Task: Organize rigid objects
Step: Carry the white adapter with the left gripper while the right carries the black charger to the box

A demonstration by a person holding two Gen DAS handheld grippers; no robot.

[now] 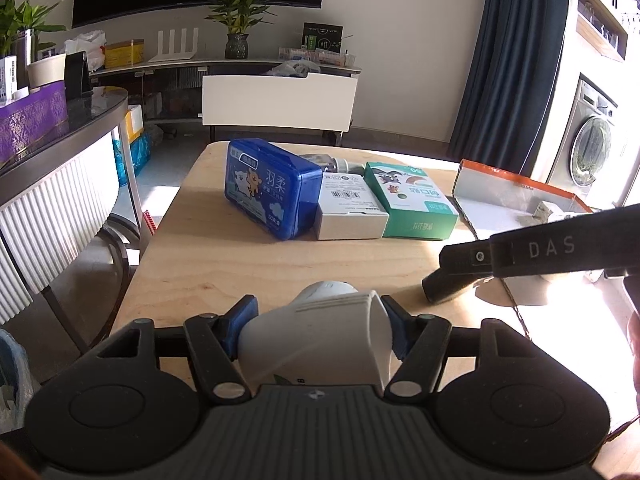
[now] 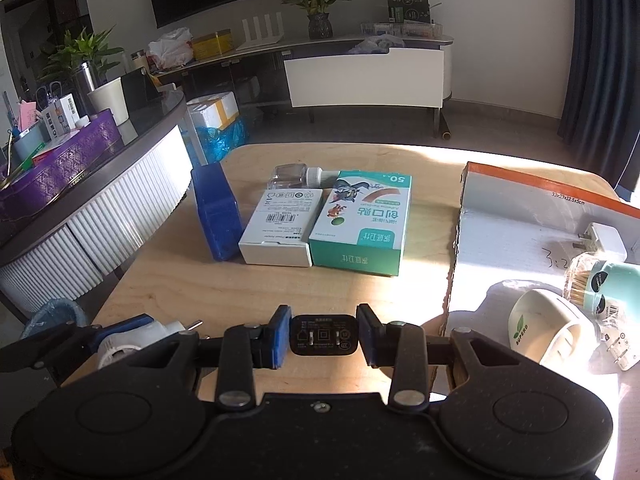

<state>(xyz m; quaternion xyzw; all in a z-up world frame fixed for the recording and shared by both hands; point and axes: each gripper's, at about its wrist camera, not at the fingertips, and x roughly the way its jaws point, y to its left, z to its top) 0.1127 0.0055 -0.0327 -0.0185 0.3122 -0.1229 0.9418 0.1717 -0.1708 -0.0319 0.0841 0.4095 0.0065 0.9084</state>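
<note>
Right wrist only, mug (image 2: 552,330), toothpick jar (image 2: 596,280)

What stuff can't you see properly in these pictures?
- Clear bottle: both views, mostly hidden behind the white box.
- White plug in the left claw: left view, its underside hidden by the claw's body.
- Cardboard tray: left view, the right claw's arm blocks its contents.
- Black charger label: right view, print too small.
</note>
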